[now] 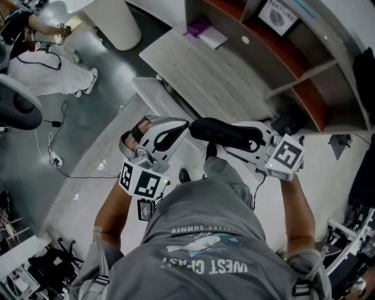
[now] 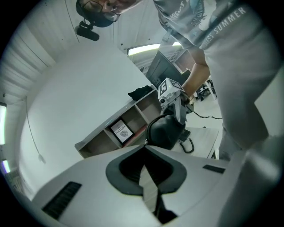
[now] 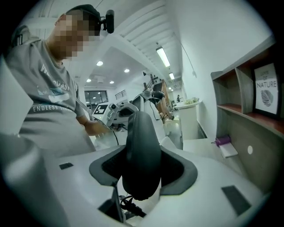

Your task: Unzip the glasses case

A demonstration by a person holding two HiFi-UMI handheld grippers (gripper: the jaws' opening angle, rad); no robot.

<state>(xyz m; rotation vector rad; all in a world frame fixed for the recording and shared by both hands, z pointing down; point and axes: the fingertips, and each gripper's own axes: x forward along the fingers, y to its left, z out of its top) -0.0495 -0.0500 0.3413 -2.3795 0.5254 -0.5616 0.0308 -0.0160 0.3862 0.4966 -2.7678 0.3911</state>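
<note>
Glasses case (image 1: 225,133), black and hard-shelled, is held in mid-air in front of a person's grey T-shirt (image 1: 205,234). A wooden desk (image 1: 217,70) and its shelf unit (image 1: 293,58) stand beyond the case. No gap shows along the case's seam in any view, so the unzipping looks not yet begun or barely so. The whole run of the zip is judged left to do.

The right gripper (image 1: 249,140) clamps the case's right end, its jaws spread to the shell's width and pressing on both sides. The left gripper (image 1: 184,125) meets the case's left end with its jaws drawn fully together. Whether a zip pull is pinched at their tips cannot be told.

Only the head view shows both tools at opposite ends of the case, with the desk beyond. Only the right gripper view shows the case (image 3: 142,150) edge-on, filling the space between the pads. Only the left gripper view shows that tool's jaws meeting right at the edge of the case (image 2: 164,131), a detail too small to read from above.

A framed print reading NATURE (image 1: 278,14) stands in the shelves beyond the case. A small purple object (image 3: 223,140) lies on the desk, clearest in the right gripper view.
</note>
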